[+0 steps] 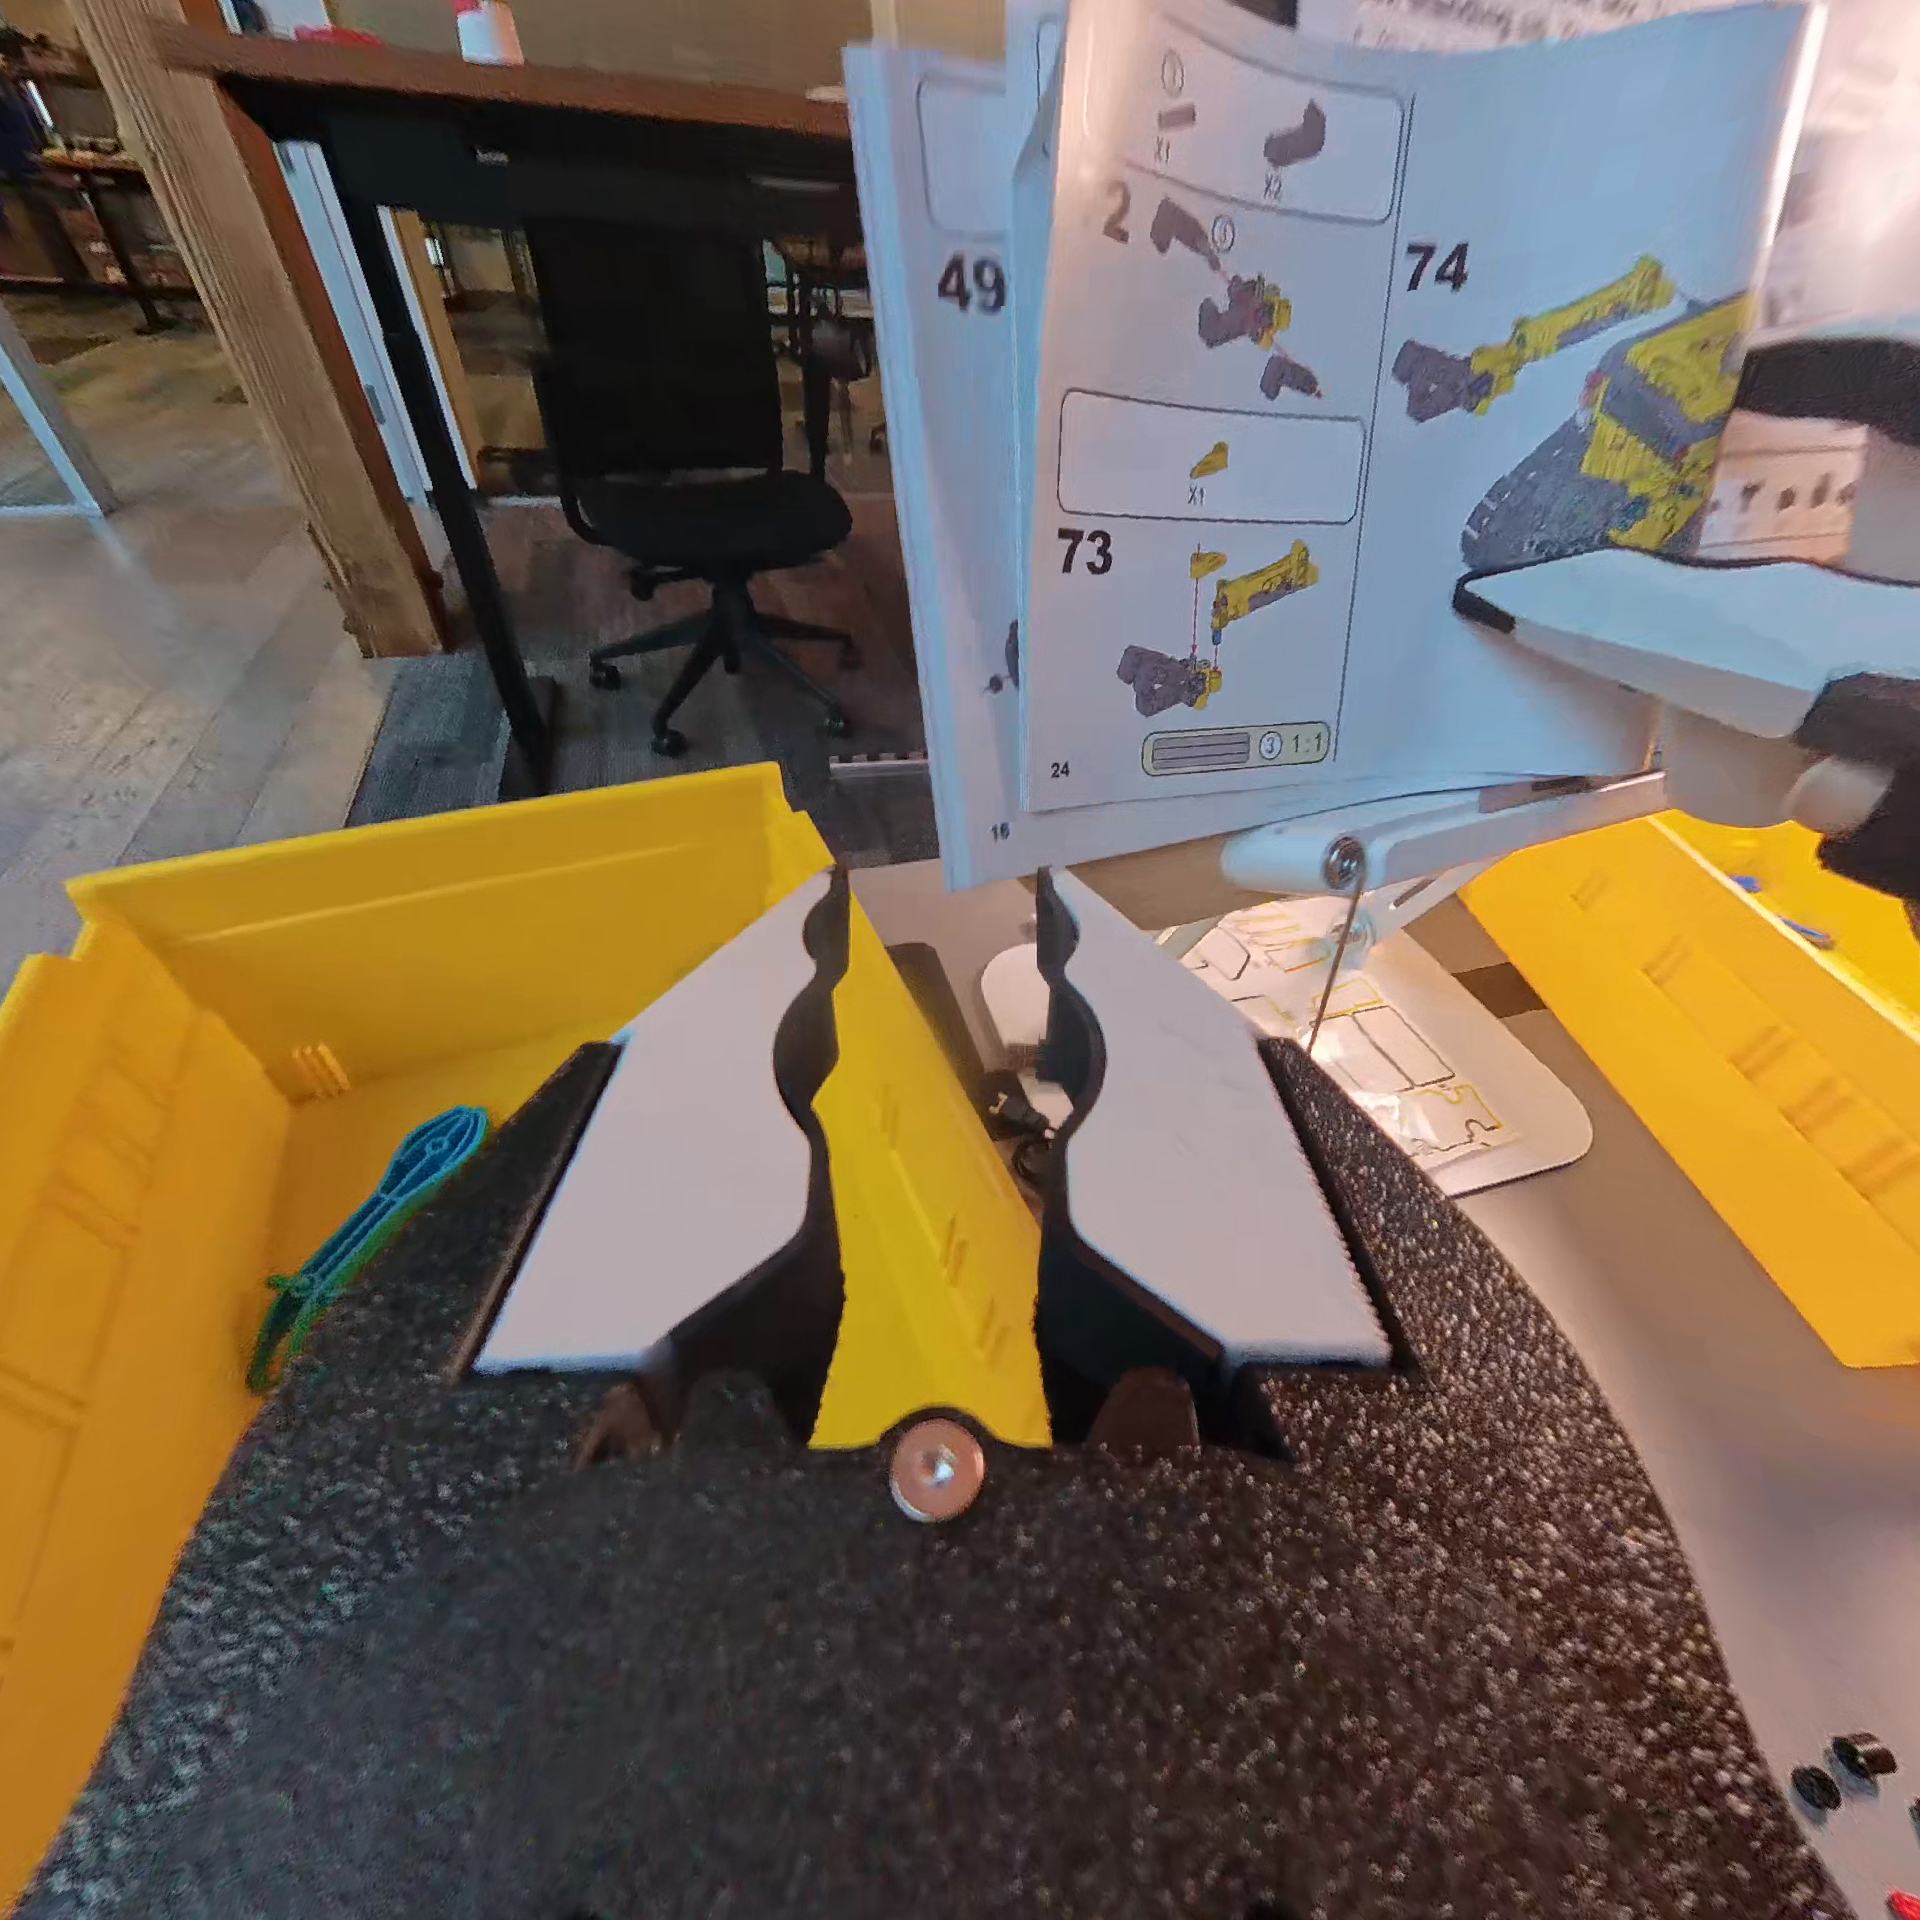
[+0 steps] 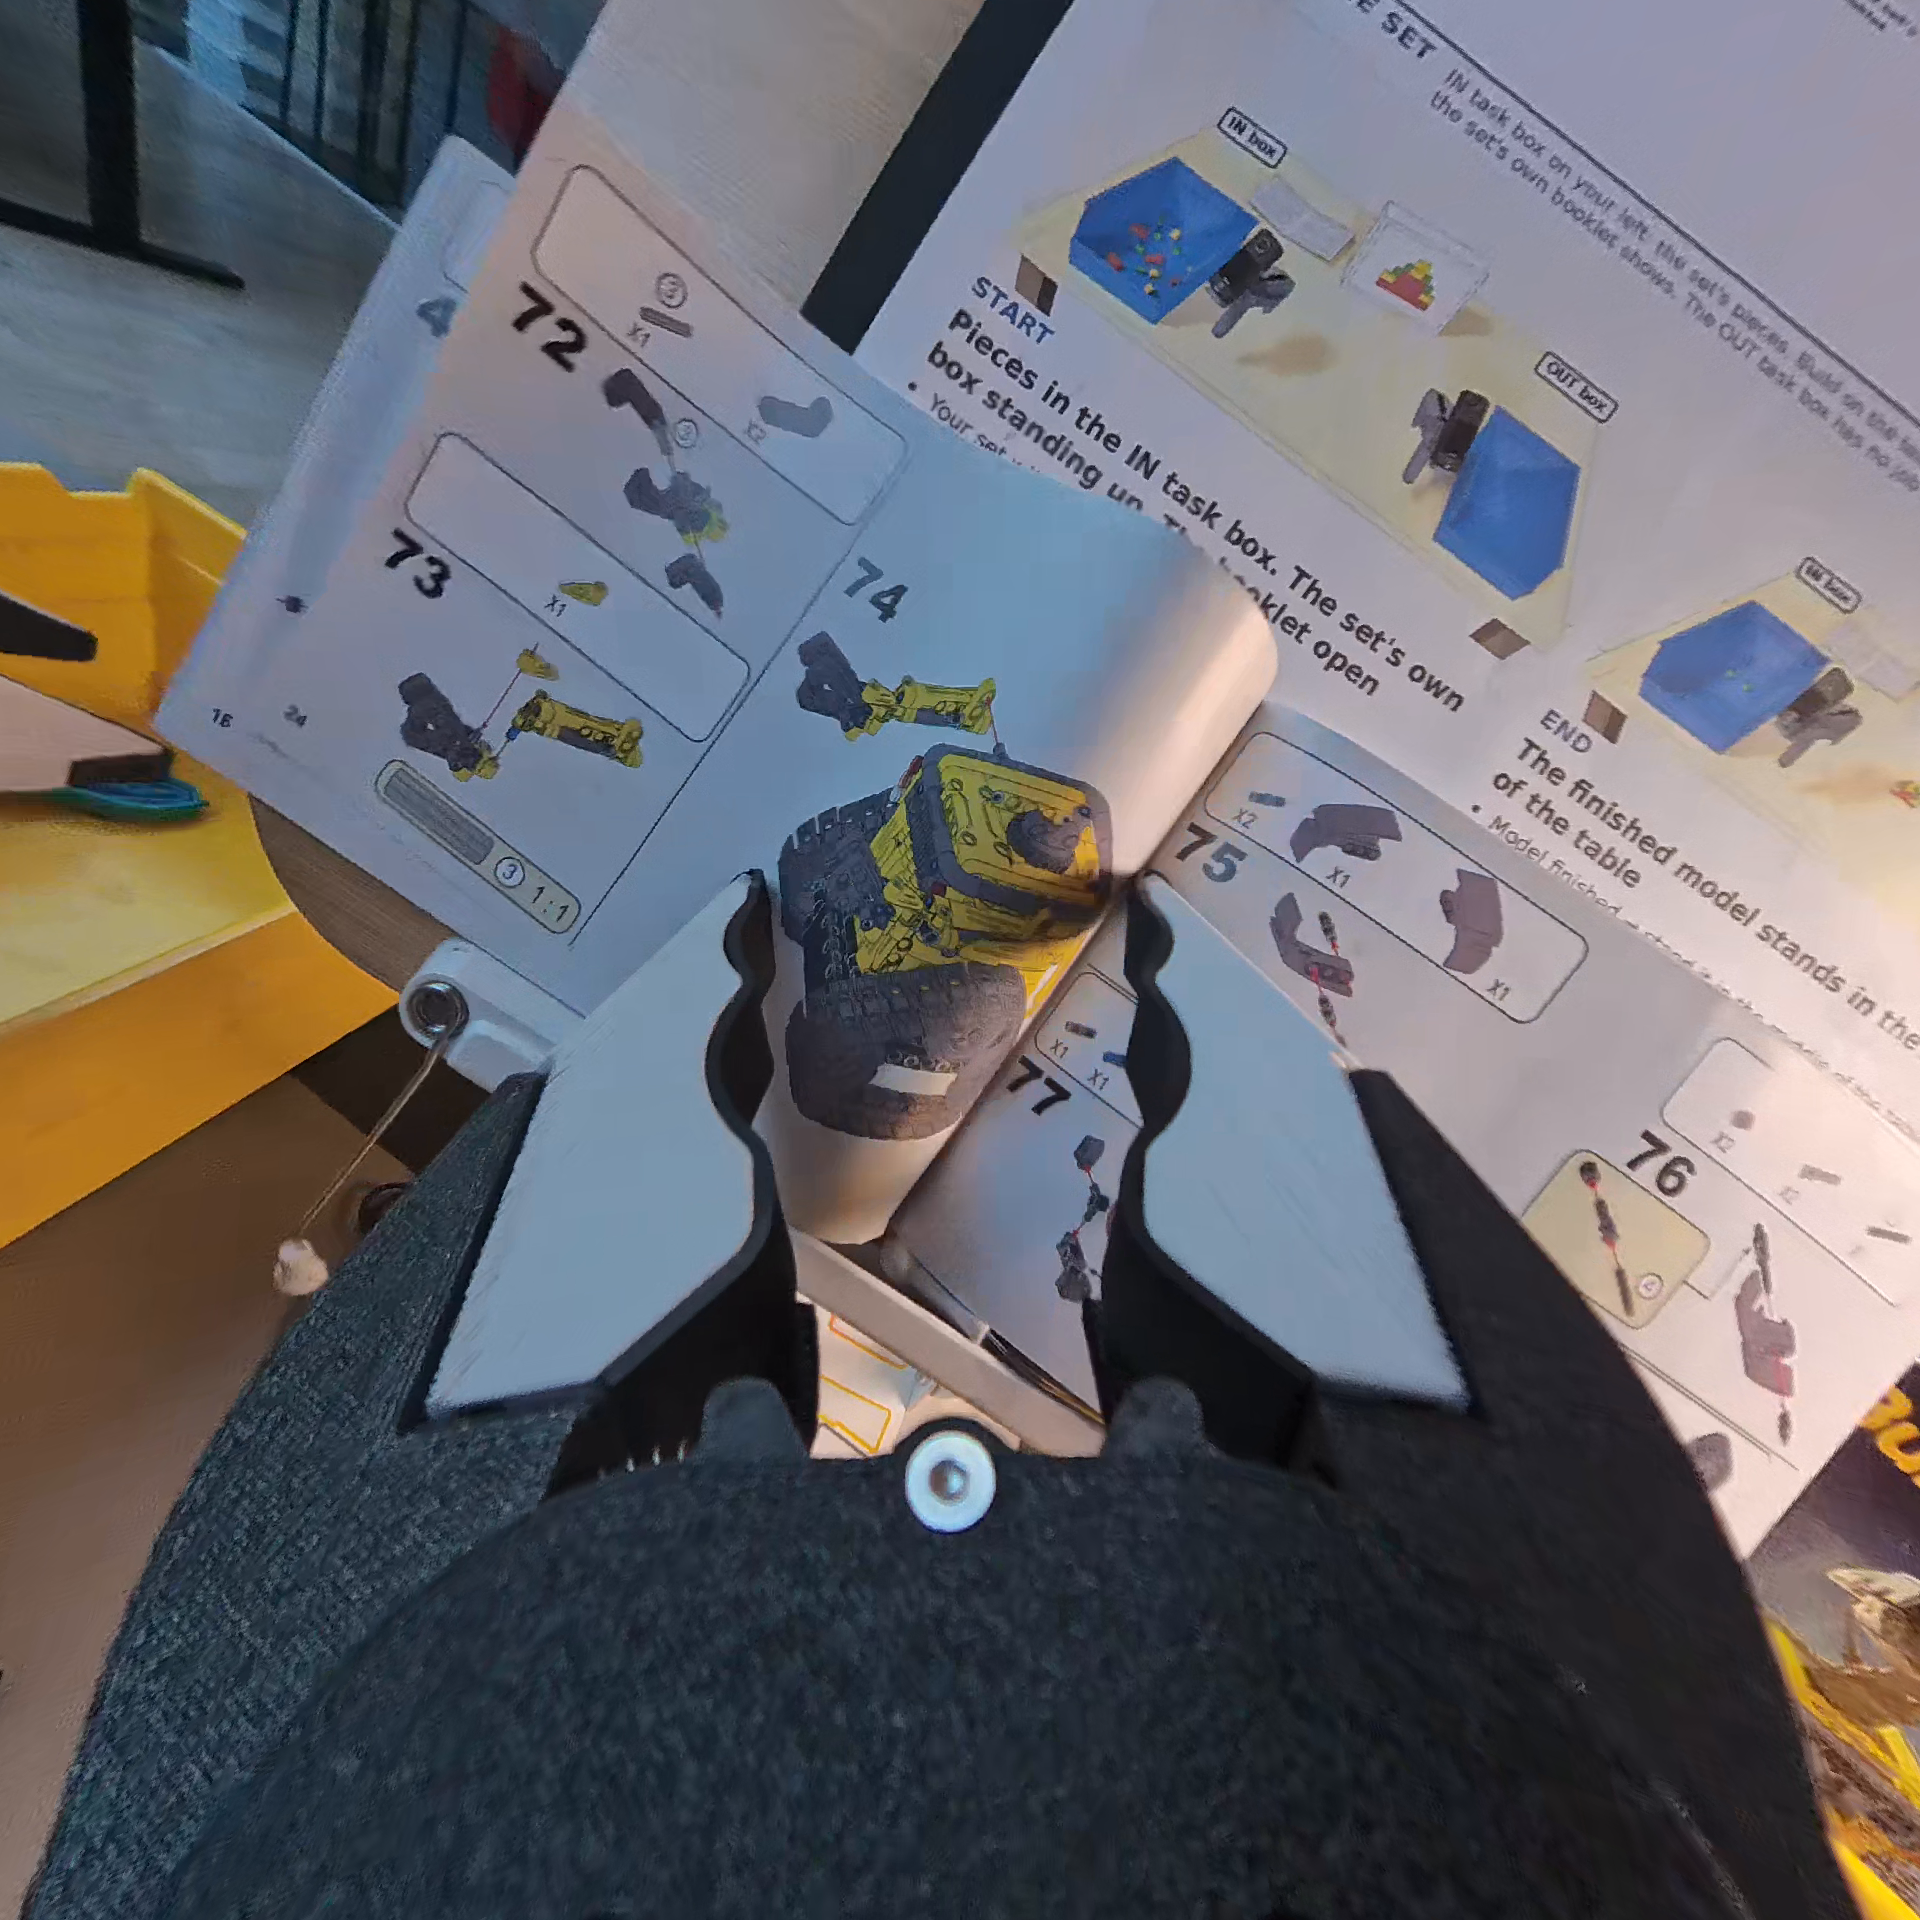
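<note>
My left gripper (image 1: 940, 894) is open and empty, and the side wall of a yellow box (image 1: 925, 1195) runs between its fingers. A teal tool (image 1: 364, 1236) lies inside that box. An open instruction booklet (image 1: 1195, 468) stands on a white stand (image 1: 1340, 862) ahead. My right gripper (image 2: 945, 904) is open, with a curled booklet page (image 2: 935, 935) bulging between its fingers; I cannot tell if either pad touches it. The right gripper also shows in the left wrist view (image 1: 1662, 623), against the booklet's right-hand page.
A second yellow box (image 1: 1714, 1039) stands right of the stand. A clear bag with a sticker sheet (image 1: 1382, 1060) lies on the stand's base. A printed sheet with pictures of blue boxes (image 2: 1455, 312) hangs behind the booklet. Small black pieces (image 1: 1849, 1766) lie on the table. A black office chair (image 1: 707, 468) stands beyond.
</note>
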`<state>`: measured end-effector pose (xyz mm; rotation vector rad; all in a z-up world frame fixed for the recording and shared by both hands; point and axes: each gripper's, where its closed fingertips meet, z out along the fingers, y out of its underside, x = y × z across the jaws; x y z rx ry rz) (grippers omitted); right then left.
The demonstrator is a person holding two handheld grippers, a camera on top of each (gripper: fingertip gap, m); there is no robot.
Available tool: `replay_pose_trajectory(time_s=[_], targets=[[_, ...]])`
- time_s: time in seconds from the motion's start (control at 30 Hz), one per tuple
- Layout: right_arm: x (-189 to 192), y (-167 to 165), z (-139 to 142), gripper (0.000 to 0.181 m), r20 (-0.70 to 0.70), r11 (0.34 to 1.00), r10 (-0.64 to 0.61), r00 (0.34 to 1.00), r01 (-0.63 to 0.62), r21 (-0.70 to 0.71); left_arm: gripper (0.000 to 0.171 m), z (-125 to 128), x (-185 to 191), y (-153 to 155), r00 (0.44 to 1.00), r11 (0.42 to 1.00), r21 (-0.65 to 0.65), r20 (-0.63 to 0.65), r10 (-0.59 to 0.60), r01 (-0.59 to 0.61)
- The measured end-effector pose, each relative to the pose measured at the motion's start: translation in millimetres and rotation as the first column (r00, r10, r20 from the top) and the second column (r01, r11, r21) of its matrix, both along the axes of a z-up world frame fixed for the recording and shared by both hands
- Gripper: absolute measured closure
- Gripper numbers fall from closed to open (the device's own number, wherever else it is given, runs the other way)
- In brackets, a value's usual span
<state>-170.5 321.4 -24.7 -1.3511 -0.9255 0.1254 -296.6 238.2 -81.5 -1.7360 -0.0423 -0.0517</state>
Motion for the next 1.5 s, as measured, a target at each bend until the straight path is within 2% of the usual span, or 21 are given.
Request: replay_pose_trajectory(time_s=[0.1, 0.23, 0.4, 0.5, 0.67, 0.73, 0.77, 0.83, 0.9, 1.0, 1.03, 1.1, 1.2, 1.27, 1.33, 1.4, 1.47, 1.5], targets=[[4.9, -0.2, 1.6, 0.126, -0.051, 0.999, 0.03, 0.998, -0.031, -0.023, 0.134, 22.5, 15.6, -3.0, 0.998, 0.996, 0.068, -0.029, -0.05, 0.052], [11.9, -3.8, 5.6, 0.136, -0.163, 0.985, 0.113, 0.98, -0.133, -0.113, 0.123, 42.6, 49.5, 0.6, 0.983, 0.979, 0.12, -0.1, -0.151, 0.162], [24.6, -5.7, 3.4, 0.144, -0.317, 0.922, 0.183, 0.931, -0.275, -0.274, 0.109, 49.0, 73.9, 22.6, 0.969, 0.971, 0.124, -0.167, -0.184, 0.206], [27.4, -11.1, 2.8, 0.144, -0.364, 0.88, 0.244, 0.899, -0.363, -0.307, 0.105, 50.7, 86.4, 35.0, 0.97, 0.965, 0.122, -0.11, -0.217, 0.23], [39.4, -9.4, -2.4, 0.151, -0.39, 0.844, 0.278, 0.878, -0.417, -0.338, 0.108, 51.5, 81.8, 44.6, 0.985, 0.976, 0.135, -0.064, -0.163, 0.17], [42.5, -9.4, -2.7, 0.152, -0.388, 0.841, 0.29, 0.875, -0.426, -0.333, 0.112, 52.7, 84.0, 44.4, 0.982, 0.971, 0.146, -0.042, -0.185, 0.189], [42.8, -10.9, -2.5, 0.151, -0.39, 0.835, 0.304, 0.87, -0.44, -0.331, 0.121, 52.8, 87.8, 43.7, 0.976, 0.965, 0.145, -0.024, -0.217, 0.218], [43.9, -13.0, -1.3, 0.151, -0.402, 0.823, 0.325, 0.856, -0.465, -0.325, 0.128, 55.0, 89.7, 41.6, 0.965, 0.954, 0.153, 0.019, -0.263, 0.257], [46.9, -12.9, -0.3, 0.151, -0.424, 0.811, 0.333, 0.843, -0.485, -0.328, 0.147, 60.5, 87.2, 36.5, 0.945, 0.938, 0.179, 0.087, -0.314, 0.295], [51.5, -11.4, 0.0, 0.159, -0.449, 0.801, 0.334, 0.829, -0.501, -0.329, 0.171, 69.3, 87.2, 24.8, 0.888, 0.897, 0.224, 0.178, -0.423, 0.382], [51.5, -12.5, 0.2, 0.161, -0.455, 0.795, 0.342, 0.822, -0.511, -0.327, 0.171, 70.6, 87.7, 21.1, 0.868, 0.882, 0.228, 0.198, -0.456, 0.412], [49.5, -16.6, 1.2, 0.164, -0.466, 0.781, 0.363, 0.807, -0.536, -0.319, 0.169, 74.2, 75.3, 18.3, 0.88, 0.891, 0.246, 0.198, -0.431, 0.382], [47.2, -19.9, 1.6, 0.165, -0.457, 0.768, 0.392, 0.798, -0.558, -0.315, 0.145, 86.4, 68.6, 12.8, 0.873, 0.864, 0.294, 0.148, -0.464, 0.409], [44.5, -25.0, 2.0, 0.163, -0.46, 0.734, 0.428, 0.778, -0.596, -0.326, 0.129, 87.4, 69.7, 16.6, 0.856, 0.85, 0.264, 0.133, -0.5, 0.455], [40.8, -31.1, 1.7, 0.158, -0.436, 0.706, 0.474, 0.765, -0.626, -0.331, 0.121, 86.7, 73.2, 23.1, 0.849, 0.84, 0.223, 0.08, -0.522, 0.495], [38.2, -32.7, 1.2, 0.157, -0.38, 0.714, 0.502, 0.777, -0.62, -0.325, 0.127, 91.2, 81.9, 24.5, 0.816, 0.803, 0.215, 0.043, -0.576, 0.556], [37.3, -31.3, 1.0, 0.155, -0.316, 0.733, 0.517, 0.796, -0.602, -0.316, 0.13, 96.1, 88.0, 26.0, 0.782, 0.774, 0.212, 0.065, -0.62, 0.596], [37.8, -28.1, 1.5, 0.155, -0.292, 0.748, 0.508, 0.81, -0.583, -0.316, 0.14, 96.2, 88.6, 27.2, 0.777, 0.772, 0.199, 0.071, -0.626, 0.604]])
